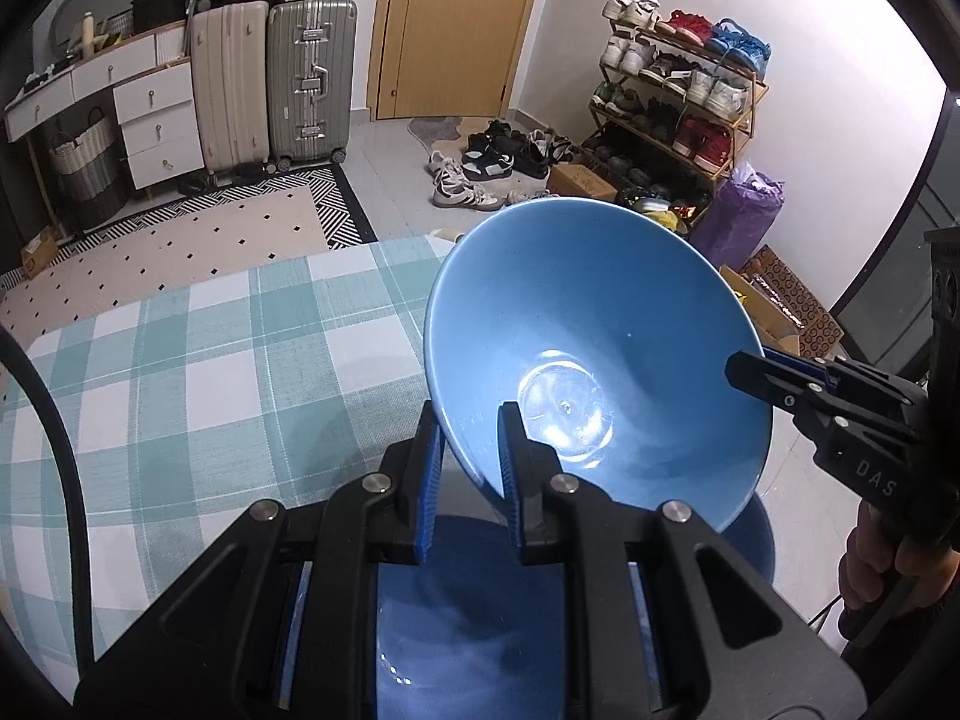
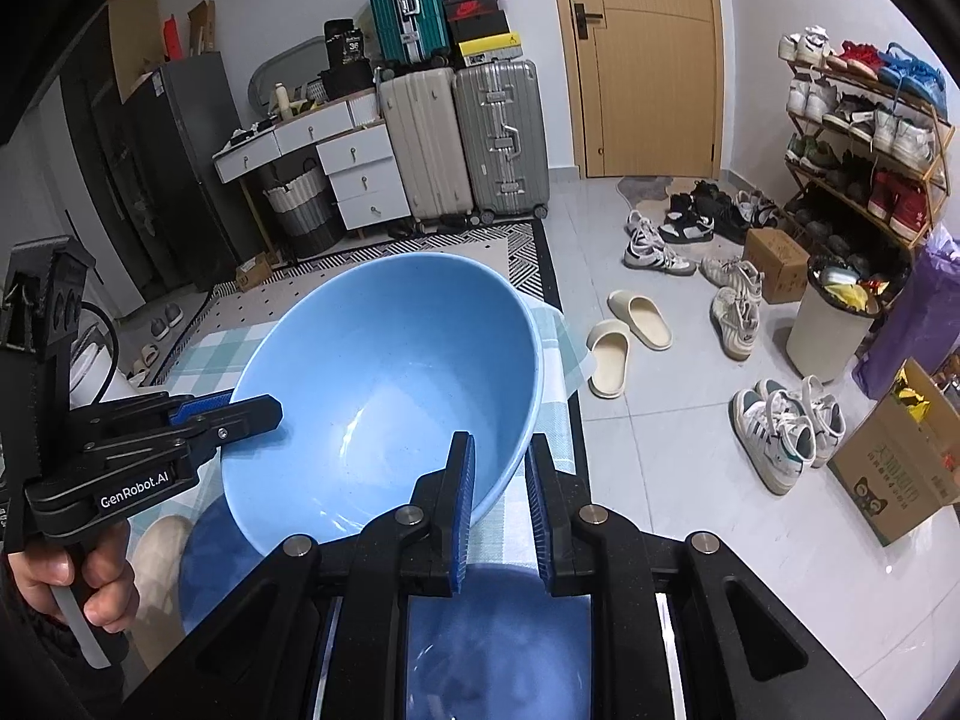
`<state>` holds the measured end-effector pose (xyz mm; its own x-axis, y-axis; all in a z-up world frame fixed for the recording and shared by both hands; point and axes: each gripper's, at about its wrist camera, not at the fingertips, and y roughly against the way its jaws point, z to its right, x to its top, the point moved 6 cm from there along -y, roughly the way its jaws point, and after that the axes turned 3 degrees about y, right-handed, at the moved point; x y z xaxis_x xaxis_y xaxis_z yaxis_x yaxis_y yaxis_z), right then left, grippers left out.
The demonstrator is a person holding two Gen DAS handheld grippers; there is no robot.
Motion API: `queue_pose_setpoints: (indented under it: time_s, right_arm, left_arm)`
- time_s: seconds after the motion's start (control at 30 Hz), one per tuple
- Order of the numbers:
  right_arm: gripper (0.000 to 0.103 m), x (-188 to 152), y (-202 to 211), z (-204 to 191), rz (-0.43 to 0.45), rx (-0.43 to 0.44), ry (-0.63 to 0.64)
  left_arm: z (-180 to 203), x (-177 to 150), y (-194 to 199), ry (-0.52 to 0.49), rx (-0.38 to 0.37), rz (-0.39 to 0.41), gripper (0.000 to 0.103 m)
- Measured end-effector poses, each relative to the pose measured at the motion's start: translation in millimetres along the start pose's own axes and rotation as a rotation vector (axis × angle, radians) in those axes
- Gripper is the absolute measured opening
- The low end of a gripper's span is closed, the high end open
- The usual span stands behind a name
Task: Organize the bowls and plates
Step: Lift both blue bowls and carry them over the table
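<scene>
Blue bowl (image 1: 594, 348) hangs tilted above the checked desk (image 1: 180, 372), its opposite rims pinched by left tongs (image 1: 471, 456) and right tongs (image 2: 501, 480), both equally near.

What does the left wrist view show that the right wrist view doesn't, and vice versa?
Left wrist only: a wide stretch of checked tablecloth. Right wrist only: the slippers, the bin and a dark cabinet. Both: the blue bowl, clamped at opposite rims by the left gripper and right gripper, plus suitcases, door and shoe rack.
</scene>
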<state>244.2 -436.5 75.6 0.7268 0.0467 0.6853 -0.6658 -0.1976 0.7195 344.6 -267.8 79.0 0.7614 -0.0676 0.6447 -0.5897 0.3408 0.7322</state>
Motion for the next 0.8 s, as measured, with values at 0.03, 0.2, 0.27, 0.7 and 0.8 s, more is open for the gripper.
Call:
queue_pose_setpoints:
  time_s: [0.03,0.2,0.27,0.7,0.8]
  right_arm:
    - [0.017,0,3,-2,0.003,0.0,0.002]
    - [0.017,-2,23,-11,0.022,0.003,0.013]
    - [0.017,-1,30,-15,0.029,0.005,0.017]
    - [0.018,-9,66,-53,0.066,0.036,0.041]
    - [0.018,-12,70,-61,0.071,0.045,0.047]
  left_arm:
    - [1,-1,6,-0.001,-0.001,0.004,0.015]
    - [4,-7,31,-0.001,-0.008,0.018,0.015]
    - [5,-10,41,0.001,-0.01,0.023,0.015]
    - [-2,-32,99,0.004,0.008,0.049,0.015]
    - [-5,-38,107,0.008,0.013,0.05,0.015]
